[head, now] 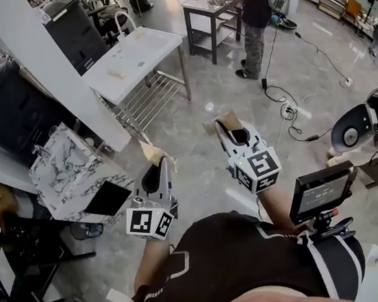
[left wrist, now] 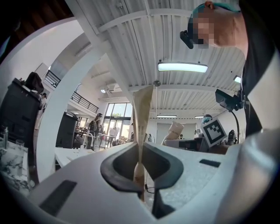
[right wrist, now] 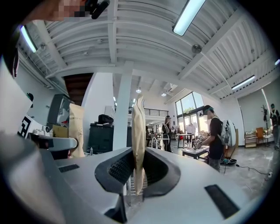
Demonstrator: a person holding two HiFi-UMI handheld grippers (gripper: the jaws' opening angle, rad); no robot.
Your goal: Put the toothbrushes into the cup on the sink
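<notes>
Since the left gripper and the right gripper each clamp a tan-sleeved toothbrush between nearly closed jaws, hold both grips firm; the sink lies well ahead, leftward; cup not discernible.

Two tongs; two paper packets; one sink; one bystander.

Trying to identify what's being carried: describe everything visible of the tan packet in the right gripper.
The tan packet is flat, thin and paper-like, edge-on in the right gripper view. The right gripper is shut on one end, the fingers pressing both faces; the rest sticks out beyond them. In the head view it points forward above the floor. Contents are hidden.
</notes>
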